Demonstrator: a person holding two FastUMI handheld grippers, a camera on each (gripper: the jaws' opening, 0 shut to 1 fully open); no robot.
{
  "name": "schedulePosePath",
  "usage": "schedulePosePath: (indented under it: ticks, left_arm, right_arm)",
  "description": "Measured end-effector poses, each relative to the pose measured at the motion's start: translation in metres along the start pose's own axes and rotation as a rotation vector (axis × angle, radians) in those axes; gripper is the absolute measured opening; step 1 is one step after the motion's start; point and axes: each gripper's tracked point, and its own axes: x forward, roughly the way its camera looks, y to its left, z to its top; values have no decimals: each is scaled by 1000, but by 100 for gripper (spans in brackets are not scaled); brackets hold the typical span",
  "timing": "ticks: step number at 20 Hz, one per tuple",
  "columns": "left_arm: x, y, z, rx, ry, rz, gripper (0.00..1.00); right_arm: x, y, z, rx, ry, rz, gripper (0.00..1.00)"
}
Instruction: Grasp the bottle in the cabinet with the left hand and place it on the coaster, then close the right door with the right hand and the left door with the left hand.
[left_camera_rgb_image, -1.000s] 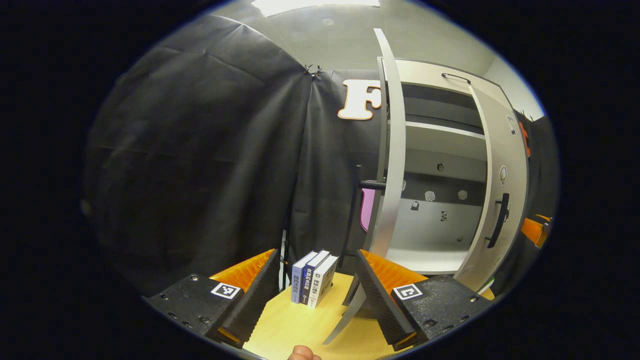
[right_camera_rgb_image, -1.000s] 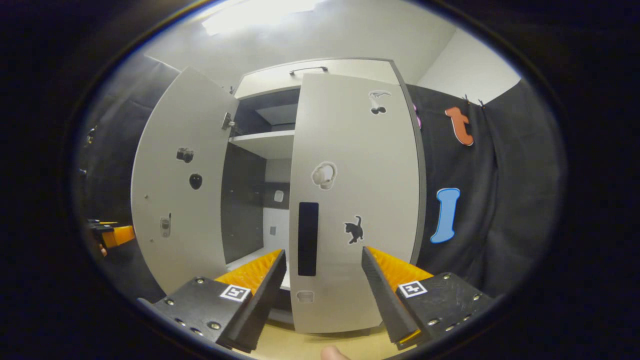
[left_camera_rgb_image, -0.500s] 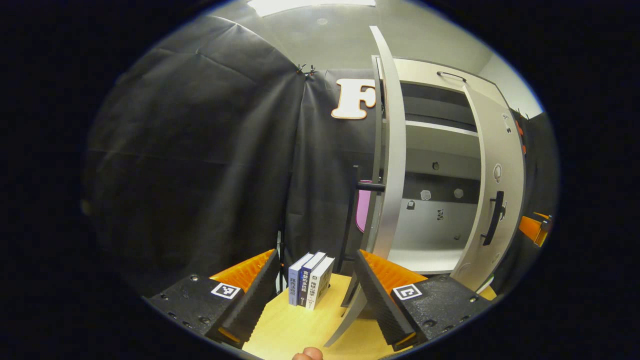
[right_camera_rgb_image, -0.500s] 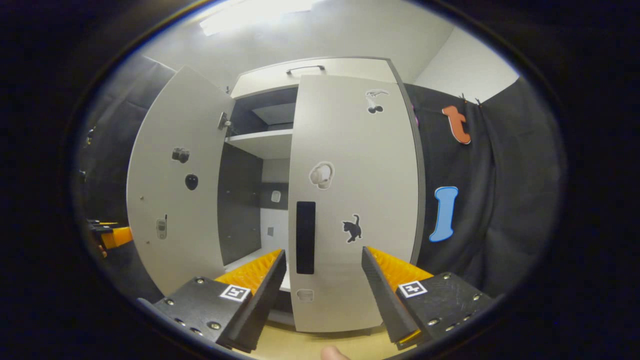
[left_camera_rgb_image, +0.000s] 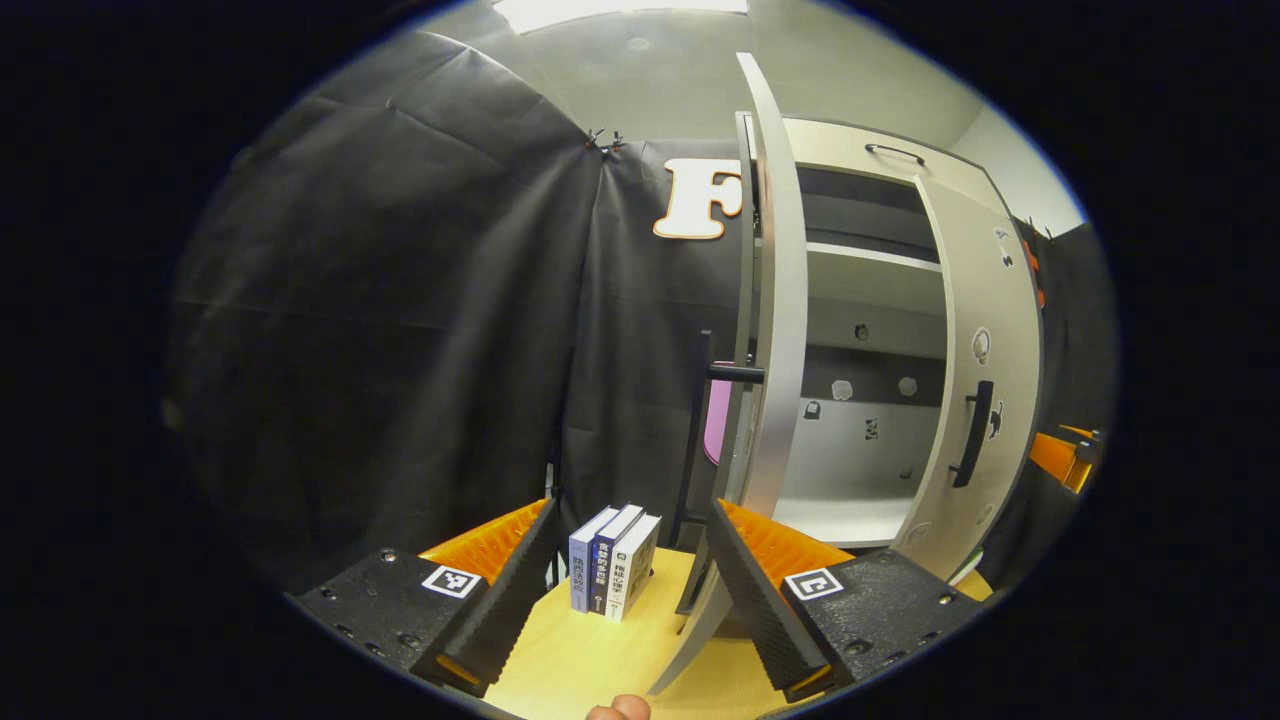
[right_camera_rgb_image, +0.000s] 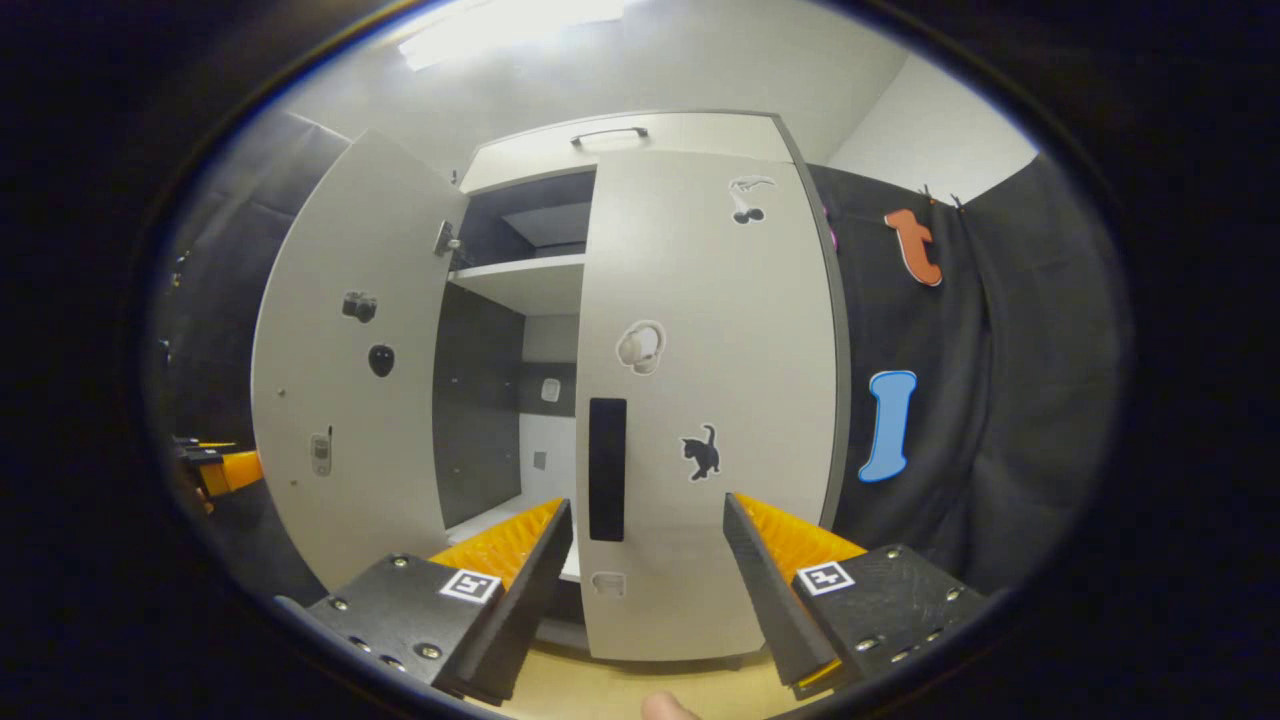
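Note:
The grey cabinet has both doors ajar. Its right door, with a dark handle, faces my right gripper, which is open just before the door's lower part; I cannot tell whether it touches. The left door stands wide open. In the left gripper view that left door is edge-on, right of my open left gripper, with the right door beyond the lit interior shelf. Each gripper shows small in the other's view: the right gripper and the left gripper.
Three books stand upright on the yellow wooden table between the left gripper's fingers, left of the left door. A dark post rises beside the cabinet. Black cloth walls close in both sides.
The right door has swung slightly further toward shut with my right gripper following it. My left gripper has drifted a little, so the left door sits closer in its view.

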Motion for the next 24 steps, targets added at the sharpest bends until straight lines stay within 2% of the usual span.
schedulePosePath:
  ticks: [1, 4, 5, 6, 9, 10, 11, 12, 14, 15, 16, 19, 20, 21, 24]
  left_arm:
    - [0, 0, -1, -4, 0, 0, 89]
    - [0, -1, -1, -9, -2, -7, 89]
    - [0, -1, -1, -12, -3, -11, 95]
    - [0, -2, -1, -15, -1, -15, 89]
    - [-1, -3, -1, -27, 1, -28, 89]
    - [0, -4, -2, -28, 2, -33, 95]
    - [1, -9, -5, -30, 2, -37, 95]
    - [-1, -14, -5, -31, 1, -44, 95]
    - [-5, -19, -3, -35, -1, -55, 95]
    - [-6, -20, -4, -37, -2, -59, 89]
    - [-6, -23, -4, -40, -1, -64, 95]
    - [-7, -34, -6, -41, 3, -88, 95]
    - [-8, -38, -6, -37, 4, -98, 89]
    - [-8, -42, -6, -33, 4, -107, 95]
    - [-9, -56, -6, -31, 7, -137, 95]
  right_arm:
    - [0, 0, 0, 2, -1, 0, 87]
    - [-1, -1, 1, 10, -3, 0, 87]
    - [-1, -2, 2, 11, -3, 0, 87]
    - [-2, -2, 2, 10, -4, 0, 87]
    - [-5, -4, 3, 4, -3, -2, 87]
    - [-6, -4, 2, 3, -1, -3, 87]
    - [-6, -5, 2, 3, -1, -3, 87]
    - [-8, -5, 2, 2, -1, -5, 92]
    - [-10, -7, 2, 0, -1, -7, 92]
    - [-11, -8, 2, -1, -1, -8, 92]
    - [-10, -10, 2, -1, 0, -9, 92]
    - [-13, -15, 2, -1, 0, -14, 92]
    - [-13, -17, 2, 0, 1, -16, 92]
    - [-13, -18, 2, 0, 0, -18, 92]
    - [-16, -21, 3, 0, -2, -24, 92]
